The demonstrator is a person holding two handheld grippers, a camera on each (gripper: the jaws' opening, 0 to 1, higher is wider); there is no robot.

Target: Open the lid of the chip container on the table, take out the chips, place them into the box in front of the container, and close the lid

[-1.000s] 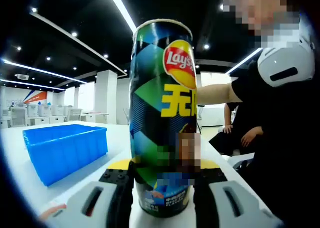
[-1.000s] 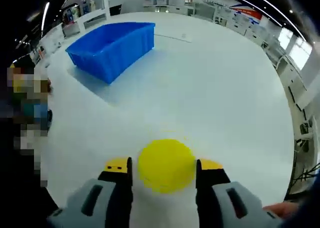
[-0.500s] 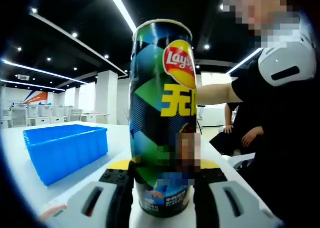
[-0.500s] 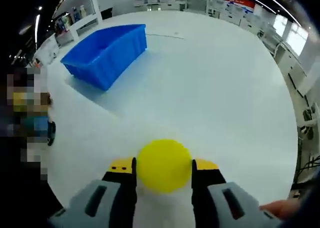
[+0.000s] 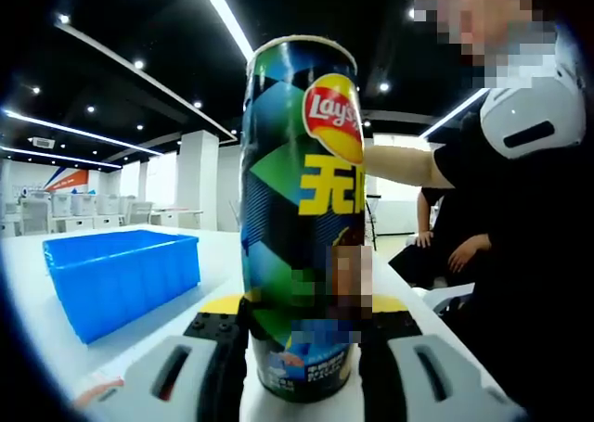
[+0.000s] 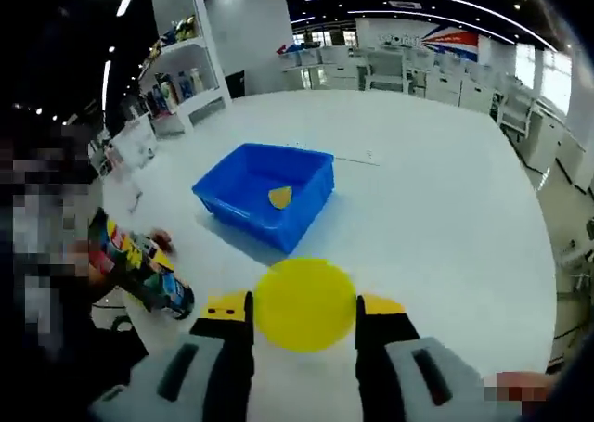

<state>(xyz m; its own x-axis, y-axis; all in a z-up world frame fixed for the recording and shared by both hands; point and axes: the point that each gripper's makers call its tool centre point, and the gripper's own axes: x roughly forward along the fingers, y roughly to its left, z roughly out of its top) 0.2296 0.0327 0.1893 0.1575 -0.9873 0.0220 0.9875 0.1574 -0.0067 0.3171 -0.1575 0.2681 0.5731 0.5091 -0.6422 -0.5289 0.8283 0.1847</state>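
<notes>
The tall green and blue chip can (image 5: 297,162) stands upright on the white table, and my left gripper (image 5: 302,315) is shut on its lower part. The blue box (image 5: 121,274) sits to the can's left. My right gripper (image 6: 304,309) is shut on the round yellow lid (image 6: 304,301), held above the table. Beyond the lid lies the blue box (image 6: 232,199) with one yellow chip (image 6: 279,197) inside. The chip can (image 6: 139,260) appears at the left edge of the right gripper view.
A person in dark clothes (image 5: 520,236) stands close on the can's right side, an arm reaching behind it. The white table (image 6: 436,209) stretches wide past the box. Shelves and desks stand far behind.
The right gripper view has risen and tilted with the lid still held, bringing the box's inside and the chip into sight. The left gripper and can have stayed still.
</notes>
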